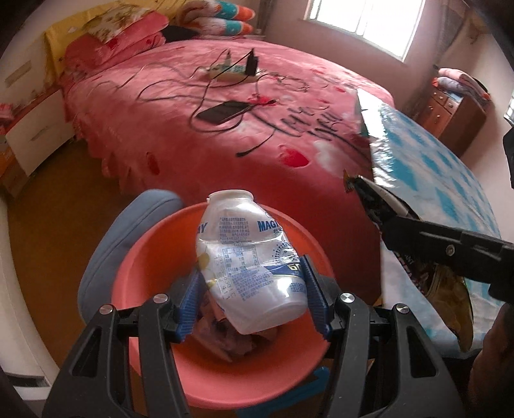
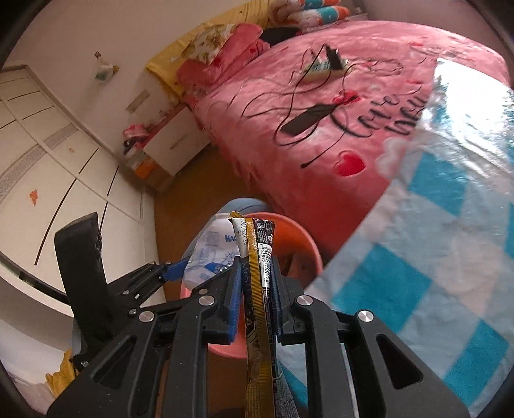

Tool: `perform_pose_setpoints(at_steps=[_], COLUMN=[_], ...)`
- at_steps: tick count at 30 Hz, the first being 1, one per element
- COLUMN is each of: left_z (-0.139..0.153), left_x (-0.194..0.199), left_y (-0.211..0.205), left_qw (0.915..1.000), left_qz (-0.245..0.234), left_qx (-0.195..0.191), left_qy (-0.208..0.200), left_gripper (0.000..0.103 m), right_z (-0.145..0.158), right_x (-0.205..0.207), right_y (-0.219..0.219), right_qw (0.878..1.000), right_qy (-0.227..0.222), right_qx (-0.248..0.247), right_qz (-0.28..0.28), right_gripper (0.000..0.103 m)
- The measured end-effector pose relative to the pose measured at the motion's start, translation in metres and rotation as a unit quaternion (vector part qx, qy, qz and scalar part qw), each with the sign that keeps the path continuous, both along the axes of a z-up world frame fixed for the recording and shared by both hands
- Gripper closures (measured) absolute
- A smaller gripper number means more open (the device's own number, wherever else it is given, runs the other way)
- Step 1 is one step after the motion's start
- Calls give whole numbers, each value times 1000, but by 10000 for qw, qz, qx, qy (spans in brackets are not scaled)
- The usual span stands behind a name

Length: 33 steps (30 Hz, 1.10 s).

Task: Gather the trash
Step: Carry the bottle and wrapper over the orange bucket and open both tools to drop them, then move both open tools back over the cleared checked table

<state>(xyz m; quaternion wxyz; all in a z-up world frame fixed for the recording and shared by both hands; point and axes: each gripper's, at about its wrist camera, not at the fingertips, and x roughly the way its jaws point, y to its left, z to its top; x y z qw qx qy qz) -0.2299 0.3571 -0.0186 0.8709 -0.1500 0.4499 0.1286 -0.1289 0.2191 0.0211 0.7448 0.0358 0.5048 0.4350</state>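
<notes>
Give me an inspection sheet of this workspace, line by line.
Surface: pink bedspread on the bed; brown floor beside it.
Job's things: crushed plastic bottle held over the orange bin; flattened snack wrapper; some trash already lies in the bin.
Clutter: blue-and-white checked sheet at the bed's near corner.
Grippers: left gripper jaws clamp the bottle; right gripper jaws shut on the wrapper.
Cables: black cables run across the bedspread between a power strip and a dark flat device.
Surroundings: window, white drawers, wooden cabinet.
</notes>
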Motion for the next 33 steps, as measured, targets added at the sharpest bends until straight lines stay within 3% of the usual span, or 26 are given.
perform_pose_setpoints(at_steps=[8, 10, 11, 12, 13, 15, 18, 25, 33], left_z=[-25, -32, -36, -38, -40, -40, -35, -11, 16], left_x=[-6, -7, -8, -9, -10, -12, -13, -8, 5], left_y=[12, 14, 16, 17, 18, 21, 26, 28, 3], left_qw=[9996, 9994, 9993, 9990, 9989, 9987, 9981, 9973, 9965], left_qz=[181, 206, 230, 278, 324, 423, 567, 674, 387], left_qx=[6, -23, -60, -71, -56, 6, 67, 293, 404], left_qy=[225, 270, 304, 333, 332, 285, 213, -86, -624], left_gripper=[47, 47, 44, 39, 32, 27, 19, 16, 9], right_z=[-17, -22, -22, -22, -21, -17, -6, 7, 13], right_x=[4, 4, 4, 5, 6, 6, 7, 8, 1], right_y=[22, 22, 19, 17, 13, 5, -9, -40, -73], right_qw=[9995, 9990, 9988, 9988, 9988, 9991, 9990, 9923, 9767], right_qy=[312, 442, 469, 471, 452, 339, -49, -865, -1643], right_qx=[33, 78, 128, 149, 170, 154, 74, -215, -640], right_qz=[54, 47, -12, -59, -111, -206, -438, -854, -1228], right_gripper=[81, 59, 51, 37, 31, 30, 19, 13, 13])
